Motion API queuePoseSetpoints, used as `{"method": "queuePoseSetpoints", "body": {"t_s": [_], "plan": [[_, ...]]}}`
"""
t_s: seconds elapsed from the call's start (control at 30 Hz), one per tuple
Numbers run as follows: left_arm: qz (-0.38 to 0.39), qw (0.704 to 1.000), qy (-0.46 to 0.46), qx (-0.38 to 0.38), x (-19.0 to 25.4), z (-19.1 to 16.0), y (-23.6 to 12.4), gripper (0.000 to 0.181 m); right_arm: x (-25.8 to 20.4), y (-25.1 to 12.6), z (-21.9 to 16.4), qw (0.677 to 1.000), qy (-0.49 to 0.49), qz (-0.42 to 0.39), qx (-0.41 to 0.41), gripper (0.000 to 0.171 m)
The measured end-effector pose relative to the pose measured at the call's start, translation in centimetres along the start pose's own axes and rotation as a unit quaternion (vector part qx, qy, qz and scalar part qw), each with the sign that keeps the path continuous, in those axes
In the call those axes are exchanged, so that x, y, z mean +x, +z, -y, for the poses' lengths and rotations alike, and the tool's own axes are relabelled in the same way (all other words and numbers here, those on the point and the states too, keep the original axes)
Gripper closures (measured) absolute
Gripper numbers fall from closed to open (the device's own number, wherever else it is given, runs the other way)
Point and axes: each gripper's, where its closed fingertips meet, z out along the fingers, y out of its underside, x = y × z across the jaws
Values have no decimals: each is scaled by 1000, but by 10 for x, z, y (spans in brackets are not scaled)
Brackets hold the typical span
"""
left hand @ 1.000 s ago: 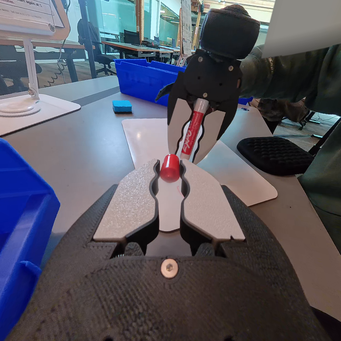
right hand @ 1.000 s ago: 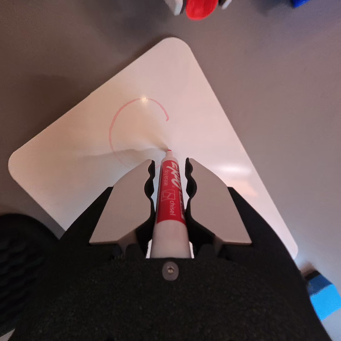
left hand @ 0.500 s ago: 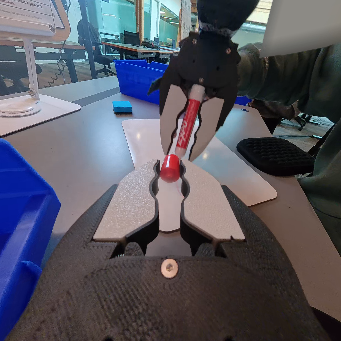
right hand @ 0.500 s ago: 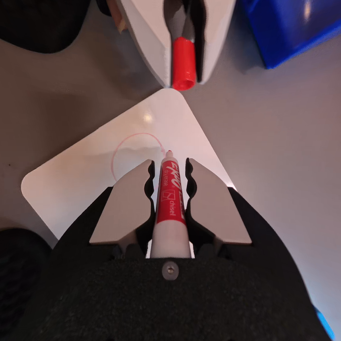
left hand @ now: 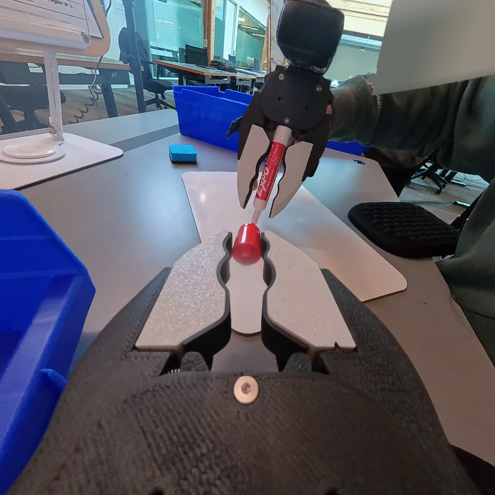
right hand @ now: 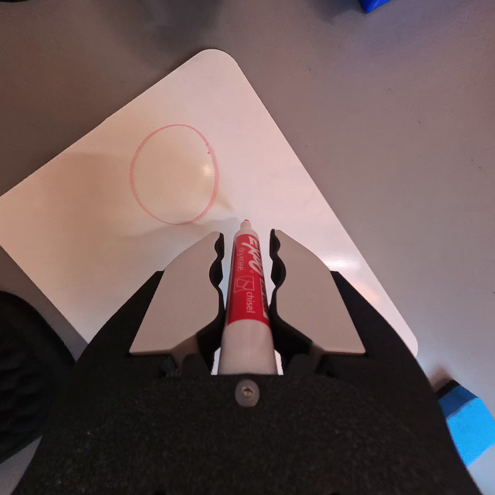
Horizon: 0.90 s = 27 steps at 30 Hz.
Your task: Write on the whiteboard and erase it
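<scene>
My right gripper [right hand: 246, 233] is shut on a red-and-white marker [right hand: 247, 281], uncapped, pointing down at the white whiteboard [right hand: 80, 227]. The tip hangs just beside the lower right of a closed red circle [right hand: 174, 174] drawn on the board. My left gripper [left hand: 246, 235] is shut on the marker's red cap [left hand: 246, 247], low over the near corner of the whiteboard [left hand: 321, 241]. The right gripper [left hand: 263, 211] and marker [left hand: 269, 174] also show in the left wrist view, tip just behind the cap. A blue eraser [left hand: 182, 154] lies beyond the board.
One blue bin [left hand: 211, 115] stands behind the board and another [left hand: 32, 294] at my near left. A black wrist rest [left hand: 401, 227] lies right of the board. A white stand base [left hand: 40, 155] sits at far left. The eraser [right hand: 466, 423] shows at the right wrist view's lower right. There is about 12 cm between the tips of the two grippers.
The red circle, open a second ago, is now closed. The right gripper tilted toward the cap, then swung back over the board. My left gripper has not moved.
</scene>
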Motion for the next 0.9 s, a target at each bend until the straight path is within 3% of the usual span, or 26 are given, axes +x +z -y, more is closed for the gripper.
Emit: {"method": "queuePoseSetpoints", "body": {"t_s": [0.9], "plan": [[-5,1000,-5,-4,0,-2,2,161,3,14,6,999,-20,22,-11,138]]}}
